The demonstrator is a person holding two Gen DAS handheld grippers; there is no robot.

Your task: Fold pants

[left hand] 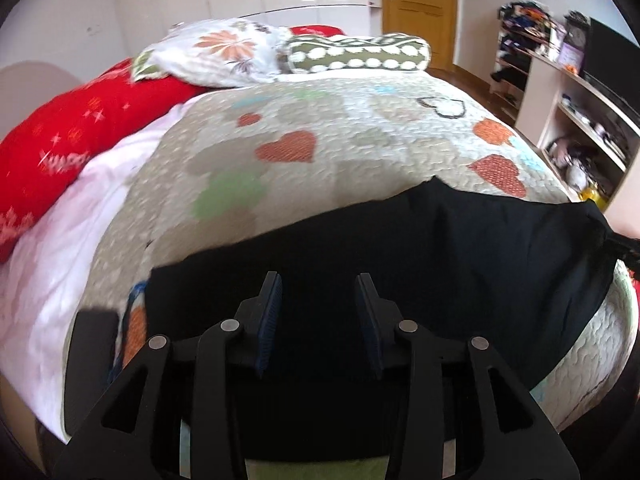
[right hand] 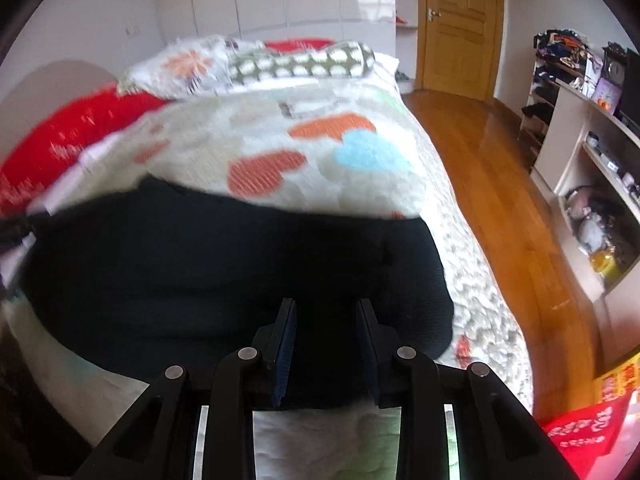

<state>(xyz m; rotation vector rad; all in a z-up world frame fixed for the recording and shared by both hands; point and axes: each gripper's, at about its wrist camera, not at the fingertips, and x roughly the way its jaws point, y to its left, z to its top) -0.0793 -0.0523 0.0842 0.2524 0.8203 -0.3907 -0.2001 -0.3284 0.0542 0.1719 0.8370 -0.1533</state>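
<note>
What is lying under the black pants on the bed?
The black pants lie on a quilt with heart patterns, which shows around them on all visible sides. The part of the quilt directly beneath the pants is covered, so whether anything else lies there cannot be seen.

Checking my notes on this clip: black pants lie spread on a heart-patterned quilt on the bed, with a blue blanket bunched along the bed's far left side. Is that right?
Not quite: the blanket along that side is red, not blue, as the left wrist view shows. The rest holds: black pants lie spread on the heart-patterned quilt on the bed.
</note>
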